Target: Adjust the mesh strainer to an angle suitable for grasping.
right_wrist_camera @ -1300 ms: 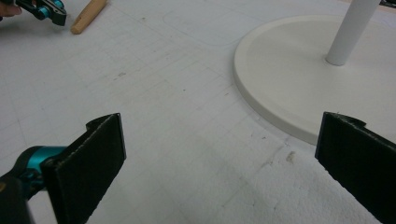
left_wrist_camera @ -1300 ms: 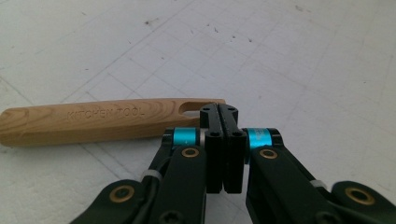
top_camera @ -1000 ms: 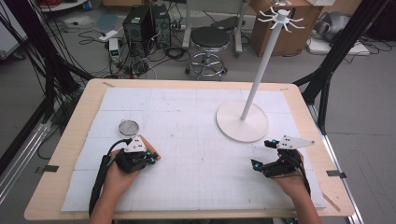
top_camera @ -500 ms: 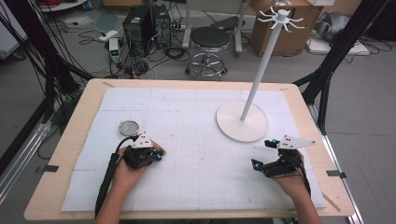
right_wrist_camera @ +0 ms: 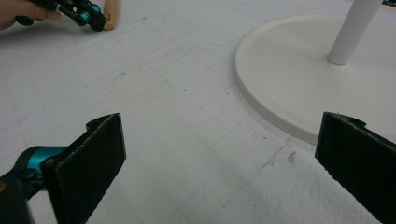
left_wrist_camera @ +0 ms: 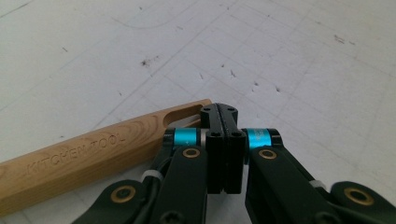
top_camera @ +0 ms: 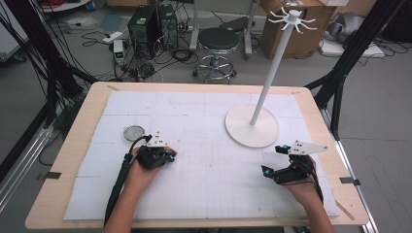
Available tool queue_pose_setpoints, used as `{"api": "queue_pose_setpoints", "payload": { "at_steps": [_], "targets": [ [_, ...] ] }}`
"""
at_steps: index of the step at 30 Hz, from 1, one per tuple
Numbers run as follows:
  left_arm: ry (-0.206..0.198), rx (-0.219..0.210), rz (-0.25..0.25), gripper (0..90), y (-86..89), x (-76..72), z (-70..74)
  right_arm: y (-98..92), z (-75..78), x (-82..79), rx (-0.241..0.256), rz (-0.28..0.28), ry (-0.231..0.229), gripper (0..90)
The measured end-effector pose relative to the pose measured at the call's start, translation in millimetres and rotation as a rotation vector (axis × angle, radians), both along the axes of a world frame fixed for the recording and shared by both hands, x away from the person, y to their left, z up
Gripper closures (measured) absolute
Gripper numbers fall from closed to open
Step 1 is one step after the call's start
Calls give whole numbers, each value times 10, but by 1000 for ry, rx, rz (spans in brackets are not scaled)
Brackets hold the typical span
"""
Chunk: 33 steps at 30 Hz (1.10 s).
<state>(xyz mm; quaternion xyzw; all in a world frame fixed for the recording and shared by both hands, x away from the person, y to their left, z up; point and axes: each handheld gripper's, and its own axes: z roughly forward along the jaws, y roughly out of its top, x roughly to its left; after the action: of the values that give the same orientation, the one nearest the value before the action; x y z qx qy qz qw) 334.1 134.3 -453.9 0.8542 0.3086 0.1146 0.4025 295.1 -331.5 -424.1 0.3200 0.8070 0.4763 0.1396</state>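
A wooden handle [left_wrist_camera: 84, 158] stamped KITCHEN TOOL lies flat on the white mat, with a slot at its end. My left gripper [left_wrist_camera: 219, 112] is shut beside that slotted end, its jaws pressed together with nothing between them. In the high view the left gripper [top_camera: 169, 154] sits left of centre, and a small round metal mesh piece [top_camera: 133, 132] lies just behind the hand. My right gripper [top_camera: 273, 160] stands wide open low over the mat at the right, empty [right_wrist_camera: 220, 120]. The right gripper view shows the left gripper [right_wrist_camera: 95, 21] and the handle's end [right_wrist_camera: 110, 14] far off.
A white hanger stand rises from a round base [top_camera: 252, 126] at the back right of the mat; the base's edge [right_wrist_camera: 280, 70] lies close ahead of my right gripper. A wooden table rim [top_camera: 87, 116] surrounds the mat. Beyond the table stand a stool, a computer and cables.
My left hand and its gripper have shifted a little to the right, away from the mesh piece. The right gripper has stayed in place and open.
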Motion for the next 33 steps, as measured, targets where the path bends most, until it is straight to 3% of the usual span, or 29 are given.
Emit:
{"api": "queue_pose_setpoints", "payload": {
  "at_steps": [7, 12, 16, 22, 23, 25, 26, 28, 33],
  "targets": [
    [14, -42, 33, 898, 9, 56, -26, 24, -17, 15, -11, 8, 3, 5],
    [0, -5, 14, 897, -43, 48, 36, 25, -15, 9, -14, 5, 6, 5],
    [-13, -11, 2, 884, -25, -6, 92, 12, -8, 3, -8, 4, 6, 5],
    [-40, -87, -7, 778, 128, -170, 224, 22, -6, 0, -7, 8, 3, 5],
    [-46, -130, -8, 740, 205, -213, 260, 25, -6, 0, -7, 8, 3, 5],
    [-51, -149, -10, 720, 245, -231, 279, 26, -5, 0, -7, 9, 1, 5],
    [-55, -175, -11, 651, 281, -249, 298, 25, -2, -2, -4, 10, 0, 5],
    [-76, -230, -24, 611, 390, -296, 361, 23, 1, -2, 0, 10, 0, 5],
    [-89, -254, -38, 502, 476, -321, 423, 25, 2, 0, 3, 11, 2, 5]
  ]
}}
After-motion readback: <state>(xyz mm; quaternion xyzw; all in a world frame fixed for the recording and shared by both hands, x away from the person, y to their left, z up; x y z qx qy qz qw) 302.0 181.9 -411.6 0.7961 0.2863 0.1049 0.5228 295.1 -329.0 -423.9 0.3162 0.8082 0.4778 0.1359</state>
